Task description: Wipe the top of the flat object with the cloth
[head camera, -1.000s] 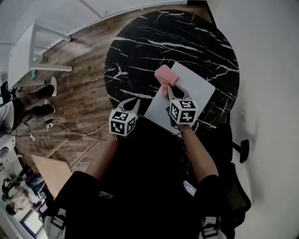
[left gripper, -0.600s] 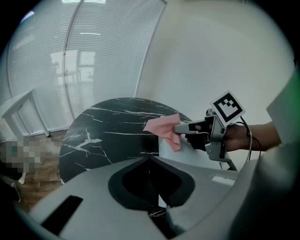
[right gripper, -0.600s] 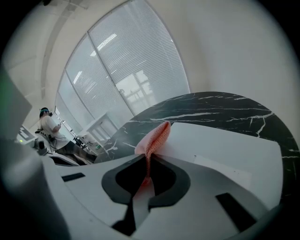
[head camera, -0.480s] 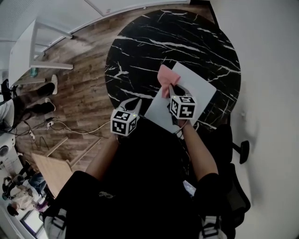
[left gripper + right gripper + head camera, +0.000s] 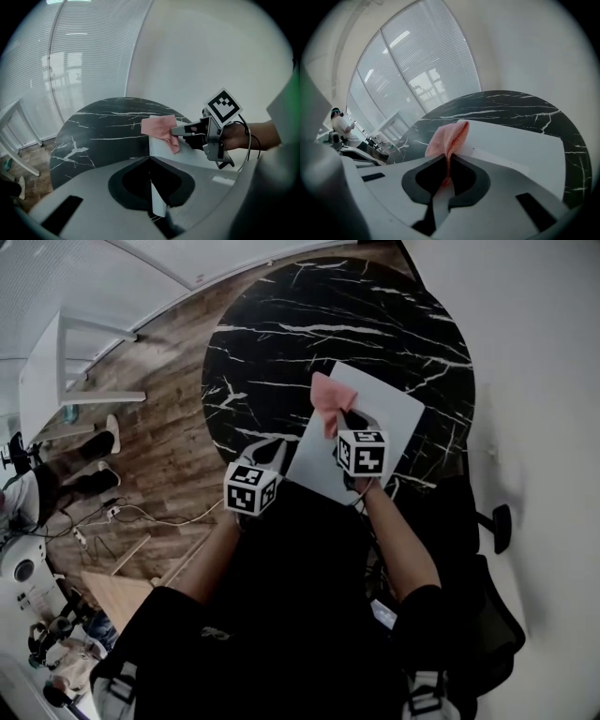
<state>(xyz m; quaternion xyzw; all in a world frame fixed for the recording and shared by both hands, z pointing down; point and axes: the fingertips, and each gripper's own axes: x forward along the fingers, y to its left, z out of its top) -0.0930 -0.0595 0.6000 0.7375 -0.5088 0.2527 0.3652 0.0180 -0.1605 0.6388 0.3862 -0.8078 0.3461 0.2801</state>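
Observation:
A white flat board lies on the near right part of the round black marble table. A pink cloth hangs bunched over the board's left edge, and my right gripper is shut on it. In the right gripper view the cloth rises from the closed jaws of that gripper onto the board. My left gripper hovers at the table's near edge, left of the board, shut and holding nothing. The left gripper view shows its jaws met, with the cloth and the right gripper beyond.
A dark office chair stands right of the table by the pale wall. On the wood floor to the left are cables, a white table frame and someone's shoes. Glass walls with blinds ring the room.
My right gripper has drawn the cloth a little back along the board's left edge, and the cloth now looks more bunched. The left gripper has hardly moved. The head view has shifted slightly.

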